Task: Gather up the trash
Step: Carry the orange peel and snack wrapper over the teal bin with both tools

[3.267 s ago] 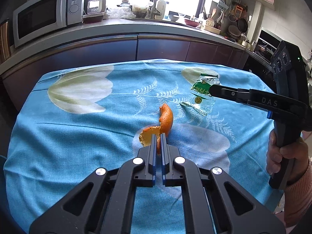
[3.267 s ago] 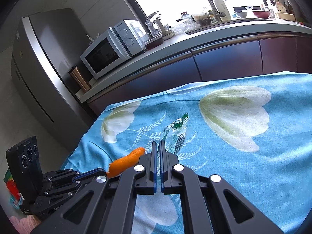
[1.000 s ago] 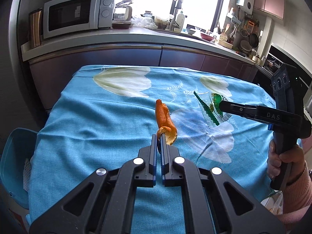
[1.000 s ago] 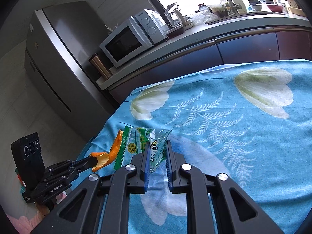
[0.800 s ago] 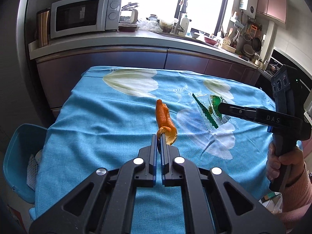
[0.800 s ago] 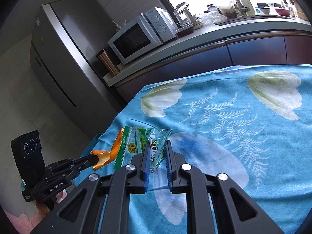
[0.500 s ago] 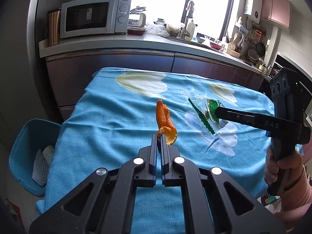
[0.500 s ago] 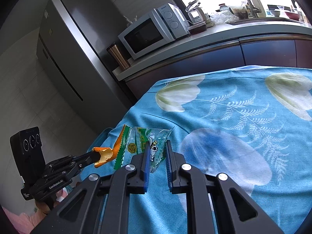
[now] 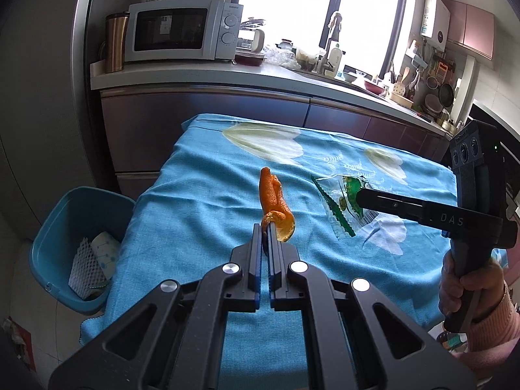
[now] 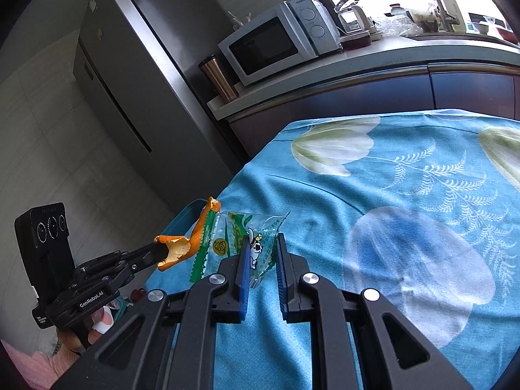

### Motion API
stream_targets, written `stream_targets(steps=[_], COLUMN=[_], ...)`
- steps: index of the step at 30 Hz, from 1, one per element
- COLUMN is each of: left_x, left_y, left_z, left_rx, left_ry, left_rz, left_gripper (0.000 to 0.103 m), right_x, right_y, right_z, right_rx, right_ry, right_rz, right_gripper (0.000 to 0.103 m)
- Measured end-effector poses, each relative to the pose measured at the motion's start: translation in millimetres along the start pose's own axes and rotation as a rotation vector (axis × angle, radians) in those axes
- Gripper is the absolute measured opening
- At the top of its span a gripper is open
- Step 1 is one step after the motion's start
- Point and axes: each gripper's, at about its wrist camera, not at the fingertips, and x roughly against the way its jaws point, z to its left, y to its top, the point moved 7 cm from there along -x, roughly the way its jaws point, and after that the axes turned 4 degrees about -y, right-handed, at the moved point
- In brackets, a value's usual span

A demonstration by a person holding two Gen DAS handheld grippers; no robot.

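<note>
We hold two pieces of trash, one in each pair of tongs, both lifted clear of the tabletop (image 9: 201,214) with its turquoise cloth printed with white flowers. Our left tongs (image 9: 266,227) are pinched nearly closed on the lower end of a curled strip of orange citrus peel (image 9: 274,201), which stands up from the tips. Our right tongs (image 10: 263,243) stand narrow, clamped on one corner of a crumpled clear plastic snack wrapper with green print and a sawtooth edge (image 10: 240,237), the rest of it fanning out to the left of the tips.

Both things look very light. The peel seems leathery and fairly stiff, so we judge a nip on its end enough, though too hard a squeeze might tear it. The wrapper is thin, slick film that crumples and could slide between the pads; a bunched or folded corner, as now, is the better place to hold it than a flat single layer.

Counting: one peel, one wrapper, two tongs. One blue plastic bin (image 9: 68,221) stands on the floor beside the tabletop's left edge, with a white foam net sleeve and a pale bundle already in it. We see no other loose trash on the cloth.
</note>
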Motion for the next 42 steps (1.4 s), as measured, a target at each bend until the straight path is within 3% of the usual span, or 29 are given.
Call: stream_targets(steps=[42], left_x=[42], left_y=[1], left_z=[70], left_rx=[0.09], left_ry=[0.122], left_rz=[-0.055], left_gripper=[0.003], right_x=[-58], right_y=[4], right_z=[70], right_rx=[0.104], right_ry=[0.098], right_rz=[0.091], right_gripper=[0.013])
